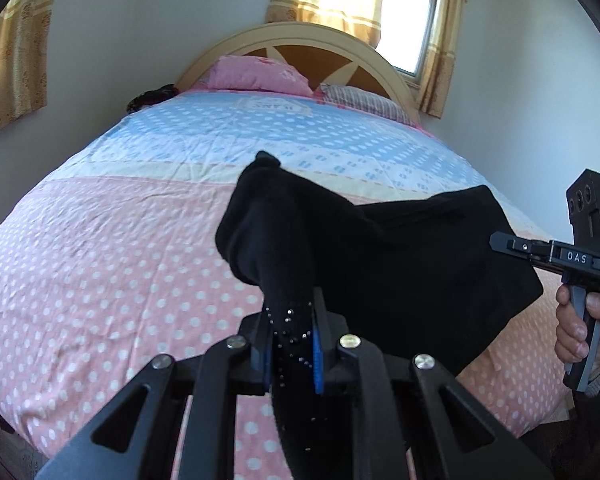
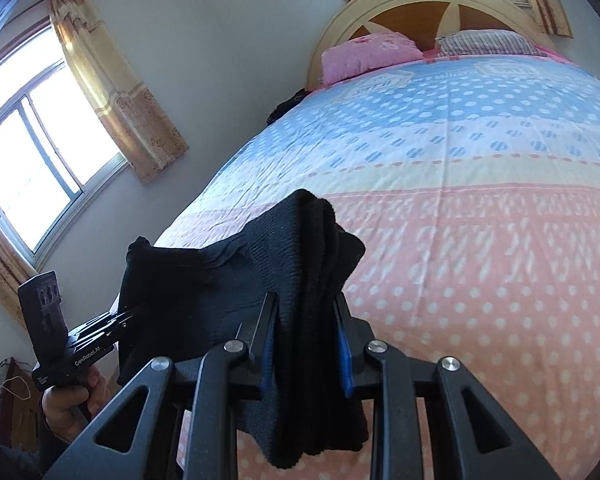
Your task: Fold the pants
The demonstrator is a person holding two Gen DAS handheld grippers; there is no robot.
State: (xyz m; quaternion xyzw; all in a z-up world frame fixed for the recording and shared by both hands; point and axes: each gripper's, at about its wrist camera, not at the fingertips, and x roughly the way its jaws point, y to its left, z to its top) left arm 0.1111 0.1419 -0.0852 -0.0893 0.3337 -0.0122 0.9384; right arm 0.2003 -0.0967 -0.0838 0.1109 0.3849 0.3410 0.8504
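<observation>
Black pants (image 1: 400,264) hang in the air over the bed, stretched between my two grippers. My left gripper (image 1: 292,340) is shut on a bunched end of the fabric that carries small shiny studs. The same pants (image 2: 260,276) show in the right wrist view, where my right gripper (image 2: 306,344) is shut on a thick ribbed fold. The right gripper (image 1: 500,242) also appears at the right edge of the left wrist view, its fingers running into the cloth. The left gripper (image 2: 134,314) shows at lower left of the right wrist view, held by a hand (image 2: 66,404).
A bed (image 1: 100,264) with a pink and blue dotted cover lies below. A pink pillow (image 1: 256,74) and a striped pillow (image 1: 364,100) rest against the arched headboard (image 1: 300,40). A dark item (image 1: 150,98) lies at the bed's far left edge. Curtained windows (image 2: 40,140) line the walls.
</observation>
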